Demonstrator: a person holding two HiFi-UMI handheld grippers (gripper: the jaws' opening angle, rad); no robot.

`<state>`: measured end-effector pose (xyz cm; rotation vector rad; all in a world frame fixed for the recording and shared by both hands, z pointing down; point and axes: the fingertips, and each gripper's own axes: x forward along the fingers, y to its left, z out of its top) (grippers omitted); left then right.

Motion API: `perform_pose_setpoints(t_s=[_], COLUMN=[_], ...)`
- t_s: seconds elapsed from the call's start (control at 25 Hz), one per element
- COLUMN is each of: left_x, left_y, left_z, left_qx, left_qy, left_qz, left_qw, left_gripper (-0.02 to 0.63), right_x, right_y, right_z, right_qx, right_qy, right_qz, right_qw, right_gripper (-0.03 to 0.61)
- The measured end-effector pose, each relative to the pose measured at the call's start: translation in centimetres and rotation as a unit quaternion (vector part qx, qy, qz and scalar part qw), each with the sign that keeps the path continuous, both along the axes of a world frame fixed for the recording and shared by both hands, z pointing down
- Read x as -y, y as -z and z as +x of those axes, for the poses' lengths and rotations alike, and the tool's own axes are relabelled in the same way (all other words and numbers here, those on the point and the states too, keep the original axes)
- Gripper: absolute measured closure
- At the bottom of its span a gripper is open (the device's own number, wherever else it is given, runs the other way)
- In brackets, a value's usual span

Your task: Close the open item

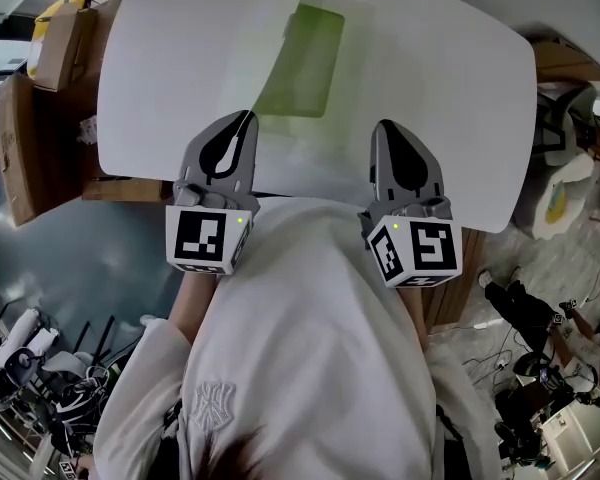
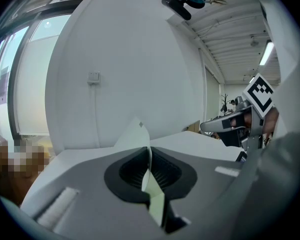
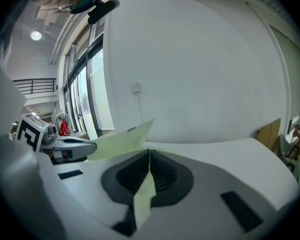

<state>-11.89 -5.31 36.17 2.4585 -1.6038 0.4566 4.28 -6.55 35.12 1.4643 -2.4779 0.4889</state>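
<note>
A thin, flat, pale green folder (image 1: pixel 302 60) is seen over the middle of the white bench (image 1: pixel 460 88). It is translucent, and whether anything lies inside it cannot be told. Its near edge is held at the bench's near side by both grippers. Whether its far end rests on the bench cannot be made out.

The left gripper (image 1: pixel 242 118) is held at the bench's near edge, pointed slightly downward across the bench. Its fingers (image 2: pixel 165 171) are clenched on the folder's thin edge, which stands up between them. The right gripper (image 1: pixel 385 128) is held beside it along the same edge, likewise tilted slightly down. Its fingers (image 3: pixel 162 174) are also clamped on the folder, a corner of which (image 3: pixel 122 141) is seen reaching towards the left gripper. The two grippers are kept apart and roughly parallel.
</note>
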Motion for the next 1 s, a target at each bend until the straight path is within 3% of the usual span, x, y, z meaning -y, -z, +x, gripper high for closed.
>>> perform_pose_setpoints(t_s=[0.6, 1.0], left_x=[-0.1, 0.3], left_y=[-0.4, -1.0], left_z=[0.8, 2.1], left_qx=[-0.001, 0.005], left_qy=[-0.02, -0.026], left_qz=[-0.007, -0.016], left_qw=[0.9998, 0.9995], left_gripper=[0.598, 0.598], right_x=[-0.3, -0.5], right_y=[-0.4, -0.9], right_z=[-0.7, 1.2], right_qx=[0.001, 0.003], right_qy=[0.0, -0.016], right_qz=[-0.011, -0.018], right_qw=[1.0, 1.0], right_gripper=[0.569, 0.568])
